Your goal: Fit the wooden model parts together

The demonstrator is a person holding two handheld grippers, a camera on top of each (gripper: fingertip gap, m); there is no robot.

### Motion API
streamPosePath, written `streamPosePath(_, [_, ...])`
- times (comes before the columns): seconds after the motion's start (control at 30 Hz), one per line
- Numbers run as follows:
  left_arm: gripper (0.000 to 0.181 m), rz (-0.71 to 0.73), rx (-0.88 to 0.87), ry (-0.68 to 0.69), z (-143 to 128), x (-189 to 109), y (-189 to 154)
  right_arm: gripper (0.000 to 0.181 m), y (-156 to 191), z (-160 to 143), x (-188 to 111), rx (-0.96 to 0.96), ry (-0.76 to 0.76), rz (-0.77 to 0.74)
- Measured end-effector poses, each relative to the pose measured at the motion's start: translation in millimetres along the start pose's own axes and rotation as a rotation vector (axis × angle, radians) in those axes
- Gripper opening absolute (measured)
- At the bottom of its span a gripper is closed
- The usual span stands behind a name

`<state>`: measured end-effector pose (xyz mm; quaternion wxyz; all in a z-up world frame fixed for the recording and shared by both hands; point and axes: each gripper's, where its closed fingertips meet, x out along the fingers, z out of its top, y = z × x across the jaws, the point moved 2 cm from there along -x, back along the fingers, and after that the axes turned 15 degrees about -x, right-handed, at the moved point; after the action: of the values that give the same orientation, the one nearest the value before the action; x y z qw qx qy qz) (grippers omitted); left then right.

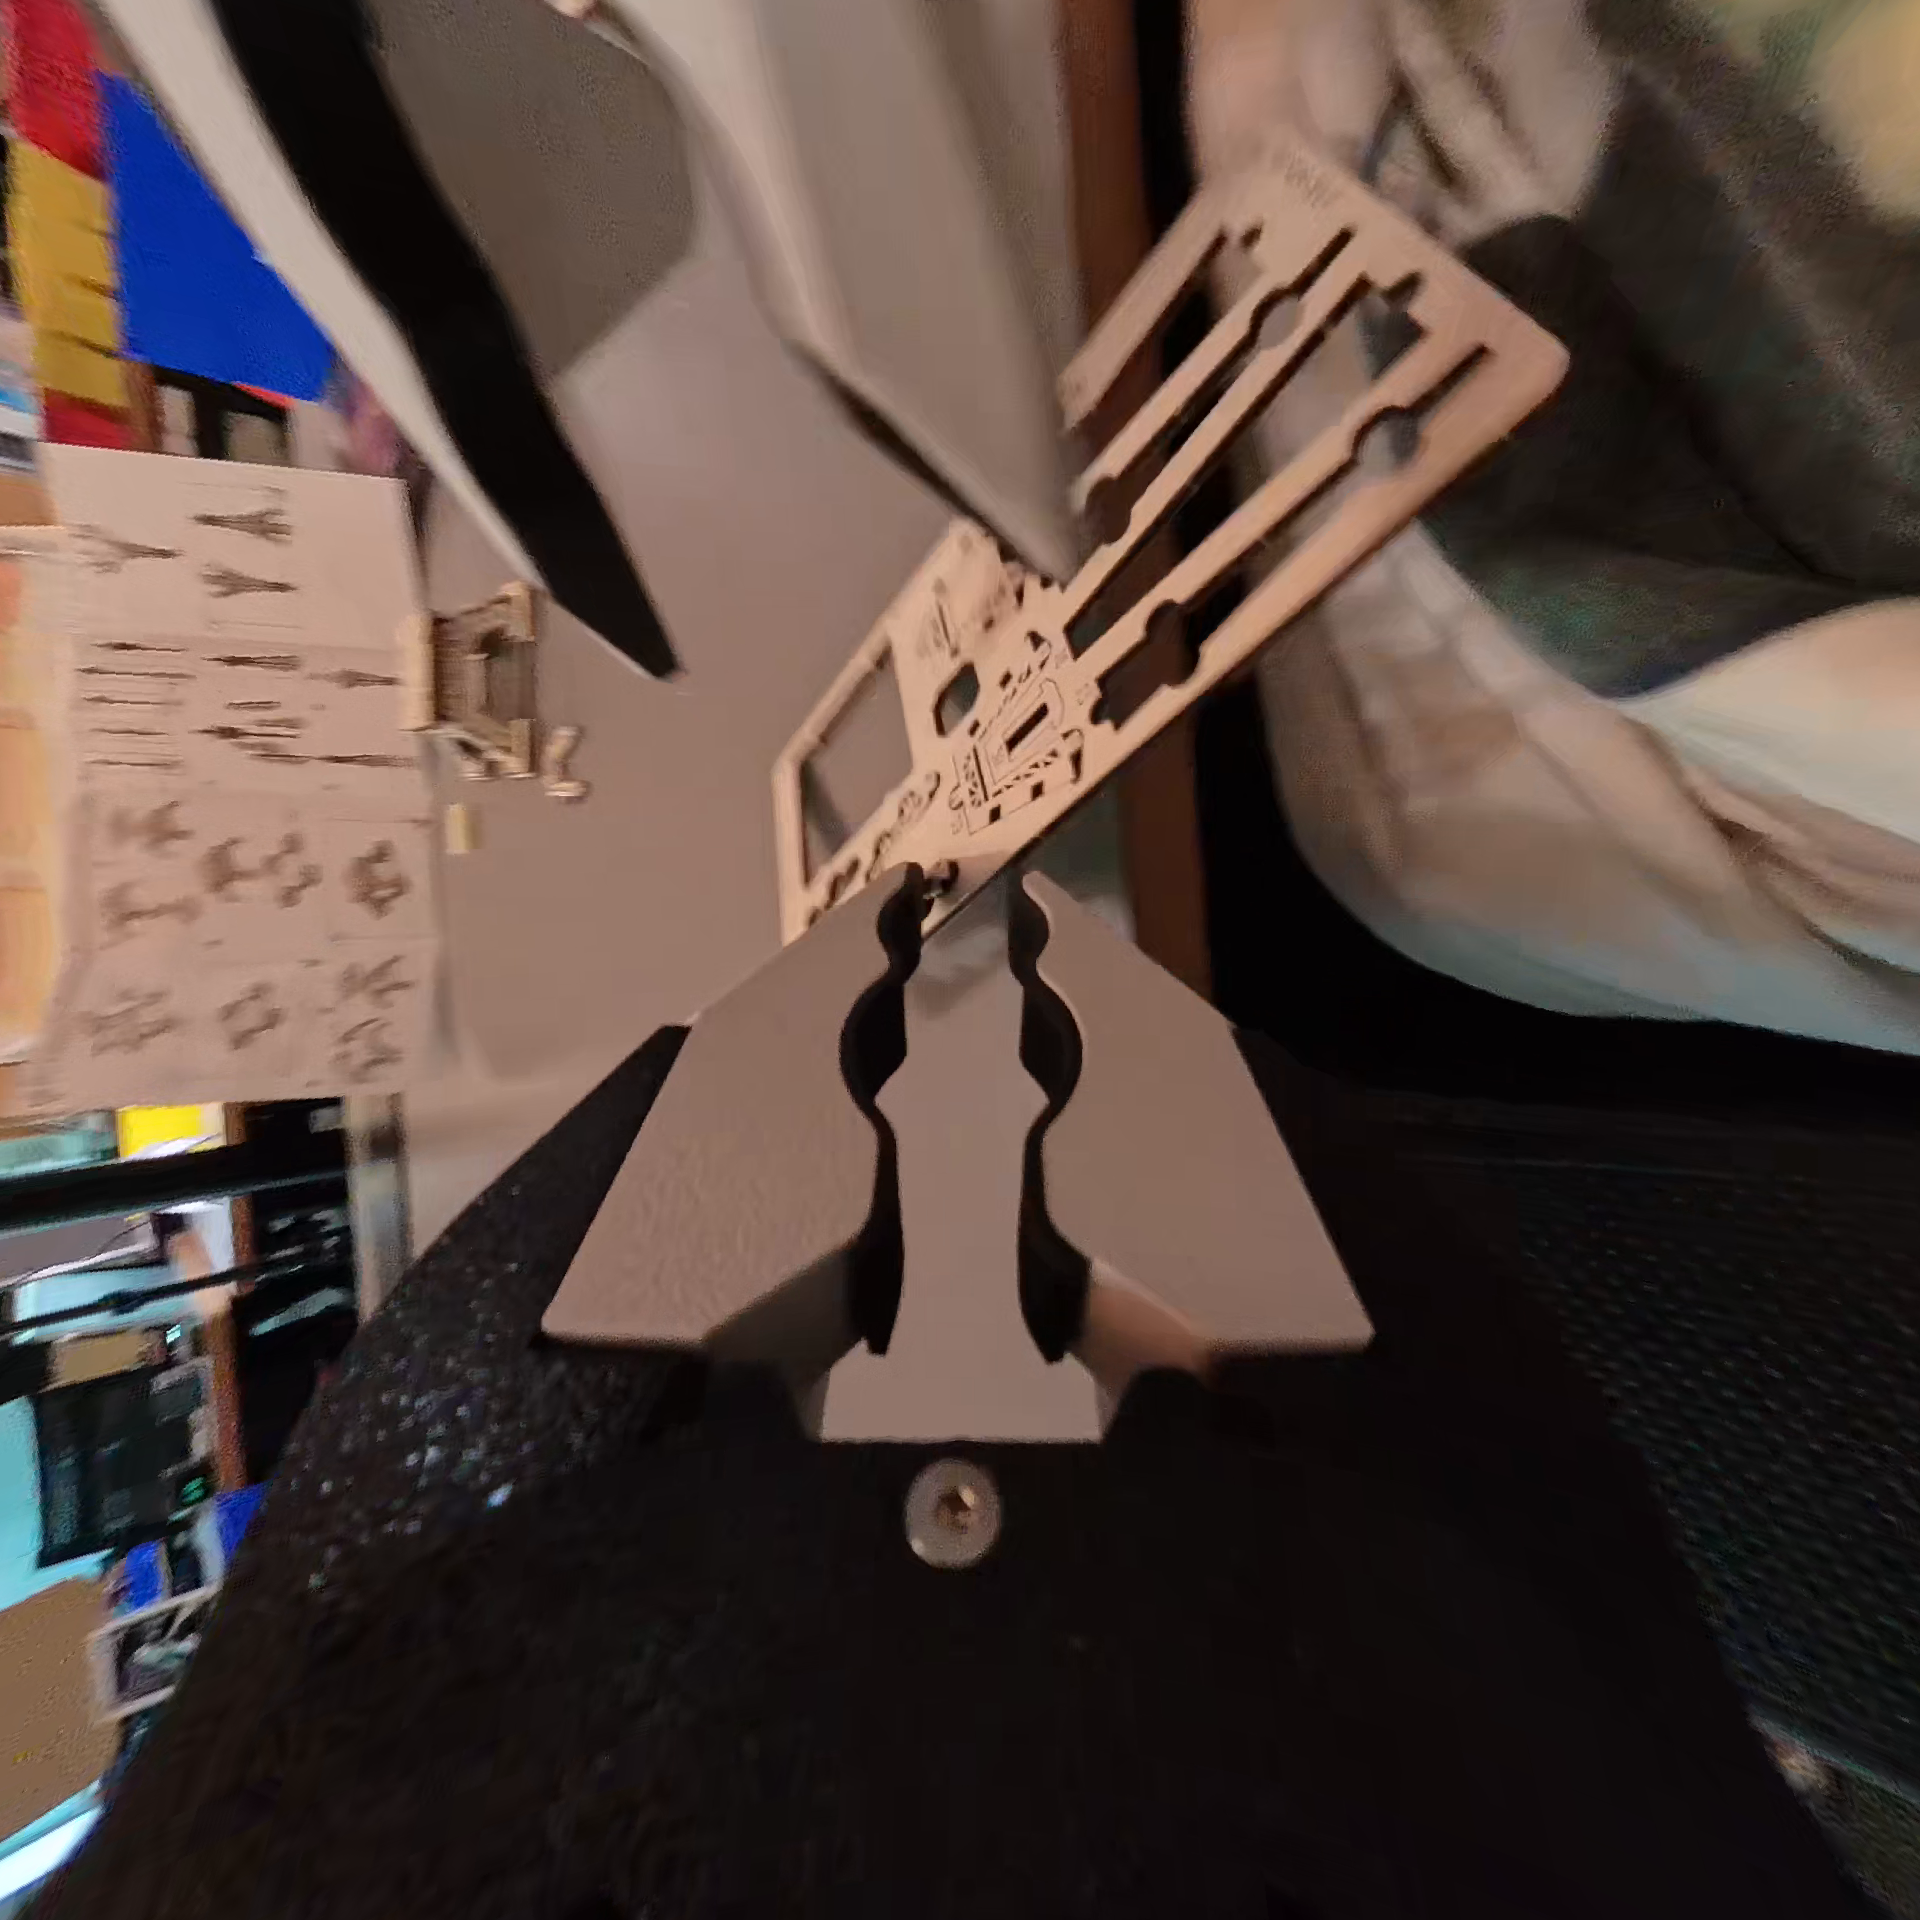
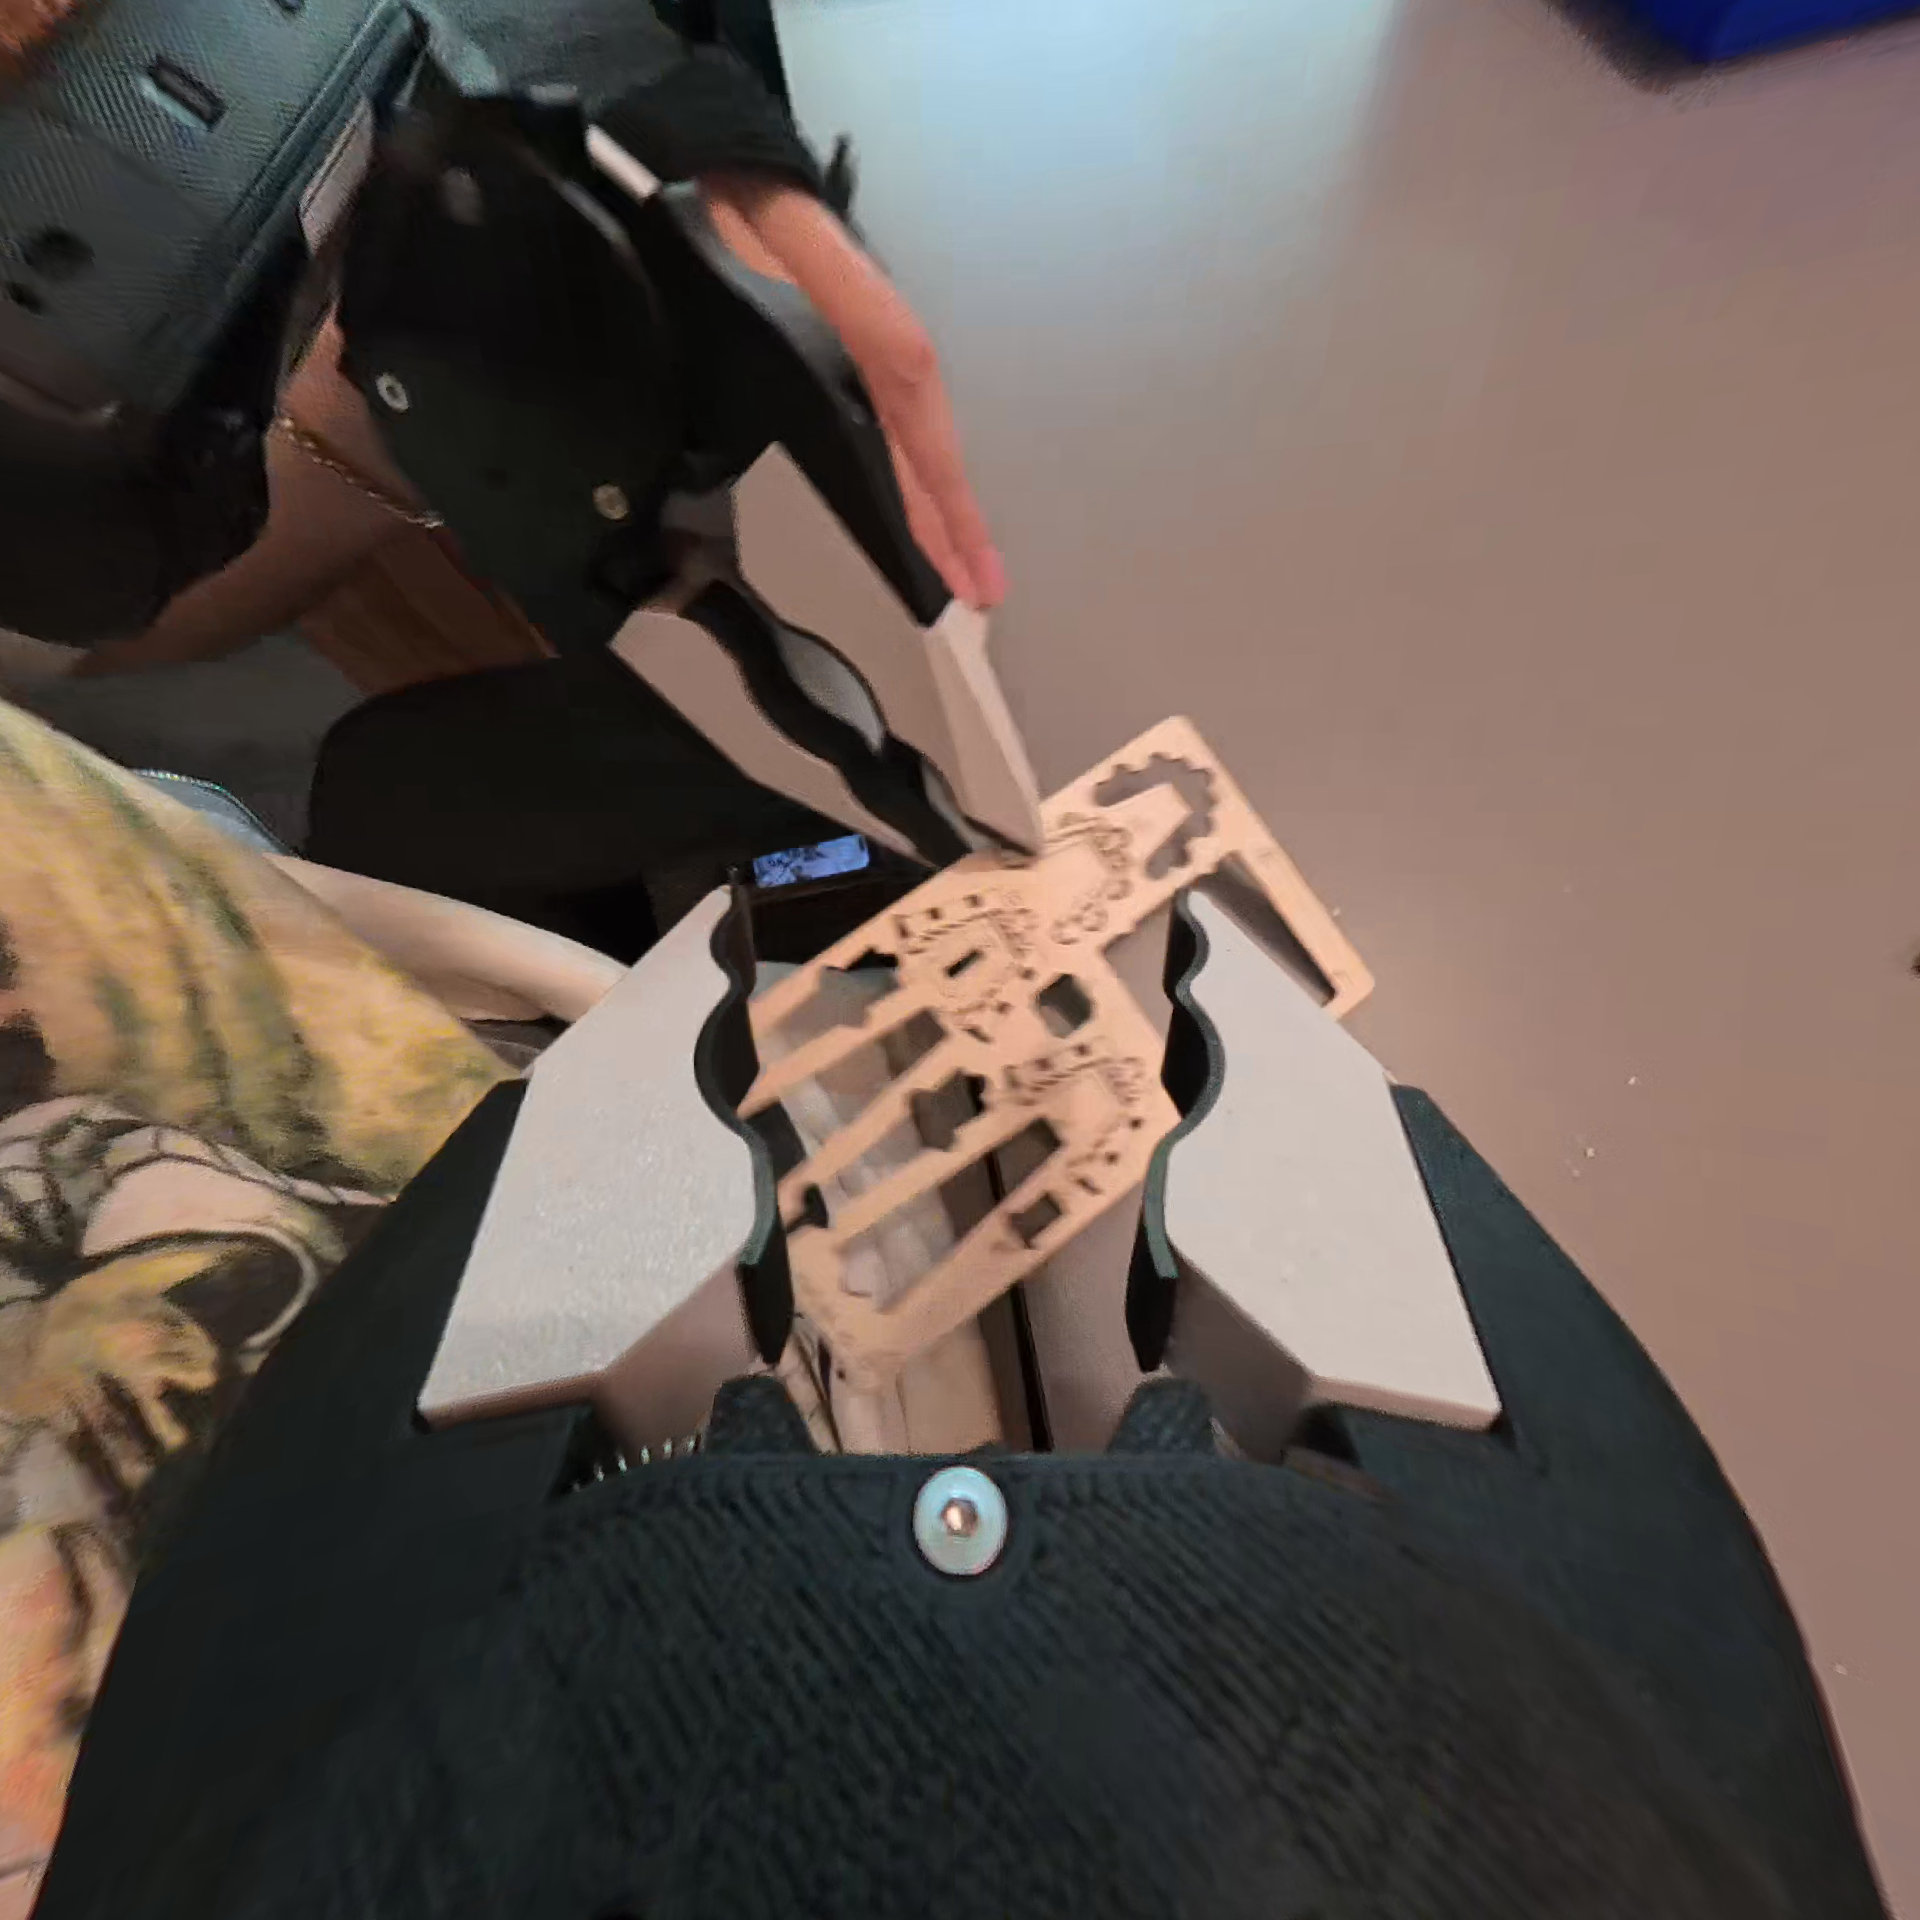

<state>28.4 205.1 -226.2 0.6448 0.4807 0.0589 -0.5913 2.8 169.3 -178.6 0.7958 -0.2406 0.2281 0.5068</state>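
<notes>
Left tool (image 1: 966, 883) pinches the wooden sheet (image 1: 1195, 623); right tool (image 2: 961, 925) gapes empty.

The wooden sheet (image 1: 1174, 634) is held off the table (image 1: 675, 831), one near corner nipped at the tips of the left gripper (image 1: 961, 883). In the left wrist view it slants away up and to the right. The right gripper (image 2: 956, 914) stands spread, with the sheet (image 2: 997, 1049) between its fingers (image 2: 623, 1122) but touching neither. Far left on the table lies an instruction page (image 1: 249, 779), with a small cluster of wooden parts (image 1: 494, 691) just beside its right edge.
</notes>
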Motion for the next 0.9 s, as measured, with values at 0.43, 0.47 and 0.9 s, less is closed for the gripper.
streamPosePath(0.43, [0.002, -0.022, -0.076, 0.031, 62.9, 9.5, 69.0, 0.03, -66.8, -38.7, -3.3, -0.328, 0.219, -0.285])
streamPosePath(0.47, [0.002, -0.045, -0.098, 0.019, 64.2, 11.6, 70.0, 0.02, -73.5, -43.1, -3.4, -0.351, 0.227, -0.303])
streamPosePath(0.9, [0.007, -0.268, -0.671, -0.277, 48.9, 30.3, 95.8, 0.002, -94.6, -66.5, -31.1, -0.045, 0.091, 0.117])
